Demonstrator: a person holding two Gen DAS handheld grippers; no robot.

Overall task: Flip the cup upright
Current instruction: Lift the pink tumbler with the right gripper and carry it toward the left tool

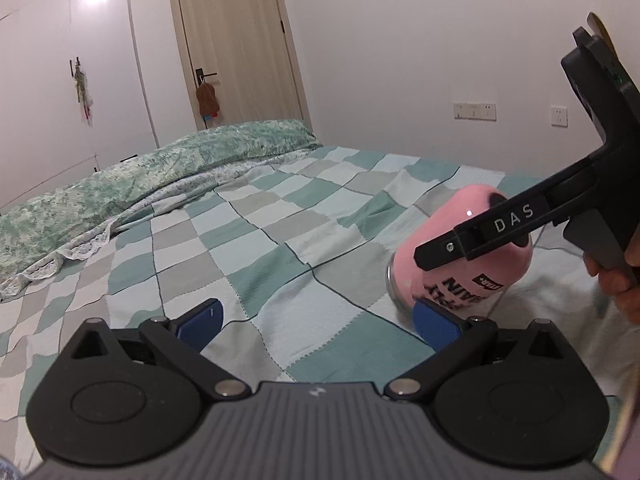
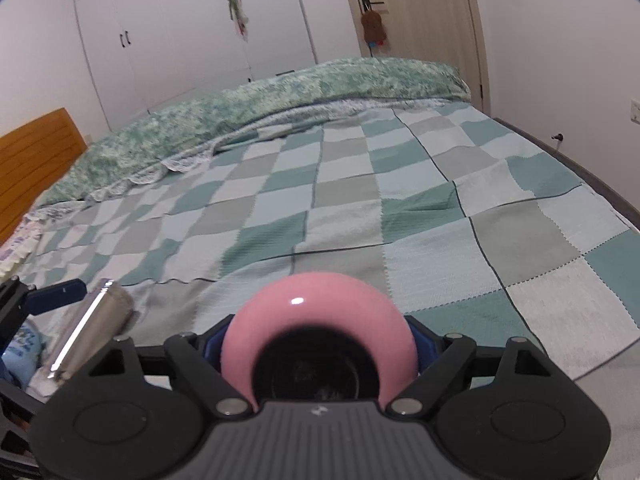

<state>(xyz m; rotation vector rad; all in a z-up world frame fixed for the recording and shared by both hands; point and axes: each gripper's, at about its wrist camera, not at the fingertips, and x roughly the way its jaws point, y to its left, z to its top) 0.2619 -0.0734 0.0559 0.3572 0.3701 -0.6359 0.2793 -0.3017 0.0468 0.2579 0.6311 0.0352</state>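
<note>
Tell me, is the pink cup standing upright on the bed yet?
No, the pink cup is tilted on its side, clamped in the right gripper.

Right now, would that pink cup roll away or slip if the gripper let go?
Probably it would roll: the pink cup looks round and lies tilted on the soft bedspread. Its glossy surface suggests it may be slippery between the right gripper pads. It looks rigid, so squeezing shouldn't deform it.
</note>
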